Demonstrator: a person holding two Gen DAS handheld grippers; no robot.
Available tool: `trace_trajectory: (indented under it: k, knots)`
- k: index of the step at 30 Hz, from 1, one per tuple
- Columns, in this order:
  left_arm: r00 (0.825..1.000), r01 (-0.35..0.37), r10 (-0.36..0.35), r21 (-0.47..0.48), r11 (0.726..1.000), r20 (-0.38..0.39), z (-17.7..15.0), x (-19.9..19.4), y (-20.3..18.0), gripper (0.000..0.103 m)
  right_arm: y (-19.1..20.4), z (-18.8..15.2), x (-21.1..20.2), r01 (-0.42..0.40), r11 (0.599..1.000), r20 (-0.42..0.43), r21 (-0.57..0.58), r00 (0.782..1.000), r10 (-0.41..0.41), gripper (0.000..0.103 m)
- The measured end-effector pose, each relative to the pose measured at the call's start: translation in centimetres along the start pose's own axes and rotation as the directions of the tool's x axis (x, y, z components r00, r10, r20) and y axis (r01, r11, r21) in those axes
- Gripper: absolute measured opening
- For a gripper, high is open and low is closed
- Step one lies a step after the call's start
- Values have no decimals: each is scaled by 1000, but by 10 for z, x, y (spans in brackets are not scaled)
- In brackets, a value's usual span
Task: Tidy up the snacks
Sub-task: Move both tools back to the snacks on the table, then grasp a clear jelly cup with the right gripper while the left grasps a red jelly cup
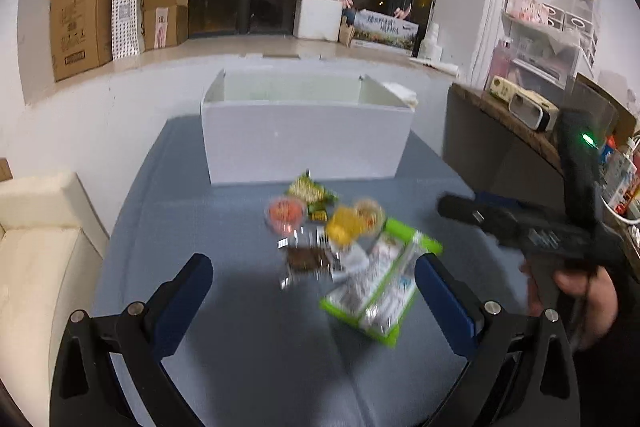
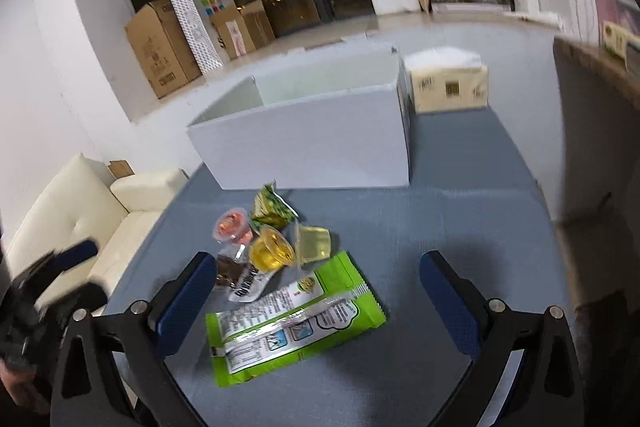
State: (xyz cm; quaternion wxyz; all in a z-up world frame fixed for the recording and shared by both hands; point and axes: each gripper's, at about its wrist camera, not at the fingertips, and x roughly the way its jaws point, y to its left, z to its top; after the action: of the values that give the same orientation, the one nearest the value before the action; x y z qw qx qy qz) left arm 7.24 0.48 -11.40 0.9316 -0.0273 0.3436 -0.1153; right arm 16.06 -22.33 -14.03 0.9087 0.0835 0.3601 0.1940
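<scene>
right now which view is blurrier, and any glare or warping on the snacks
Left wrist view: motion blur smears the snack pile and green packet; right gripper is soft too. Right wrist view: the packet is sharper with readable print and glare along its foil seam; blur shows at the edges. Both views: fisheye bends the white box and walls.

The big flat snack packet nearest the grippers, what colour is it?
Bright green with a silver-white printed back, clearest in the right wrist view.

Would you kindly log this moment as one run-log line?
left gripper: open, empty | right gripper: open, empty | snacks: piled on table | white box: behind pile
</scene>
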Motion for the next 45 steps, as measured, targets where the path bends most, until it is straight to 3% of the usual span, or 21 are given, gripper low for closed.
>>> trace_trajectory:
  k: [8,10,14,16,17,23,26,30,34,37,42,44,45]
  knots:
    - [1000,-4,4,-29,1000,-12,-21,-14,2,103,-3,12,59,-11,1000,-80,9,997,12,100]
    - [1000,-1,0,-27,1000,-14,-24,-17,2,103,-2,12,77,-1,1000,-116,1,993,1,80]
    - [1000,-13,12,-20,1000,-23,-30,-19,0,103,2,10,105,2,1000,-175,-22,985,-6,65]
    - [999,-19,19,-23,1000,-28,-32,-18,1,103,6,7,111,-8,999,-188,-43,982,0,38]
    - [999,-18,17,-26,999,-32,-33,-16,2,103,9,6,111,-9,999,-183,-51,983,-1,33]
    - [999,-20,18,-37,999,-44,-30,-6,5,103,12,2,101,-28,998,-159,-53,987,19,33]
    - [997,-59,57,-32,998,-46,-20,6,8,103,10,5,85,-29,998,-129,-55,991,22,33]
    - [995,-81,81,1,997,-61,2,37,15,103,7,13,51,-47,998,-71,-29,996,45,33]
    - [994,-33,33,-3,999,-102,28,85,28,103,7,10,8,-82,996,-6,-24,997,82,33]
    - [991,-40,44,31,999,-126,39,117,30,103,10,3,-18,-95,995,25,-24,995,96,33]
    - [983,-21,25,25,999,-181,42,157,34,103,8,-7,-39,-91,996,43,-10,995,92,33]
    - [980,-41,48,42,998,-192,41,166,34,103,5,-8,-41,-84,996,42,-3,996,84,33]
    - [979,-48,55,43,998,-198,41,170,34,98,4,-8,-41,-79,997,43,-3,996,79,33]
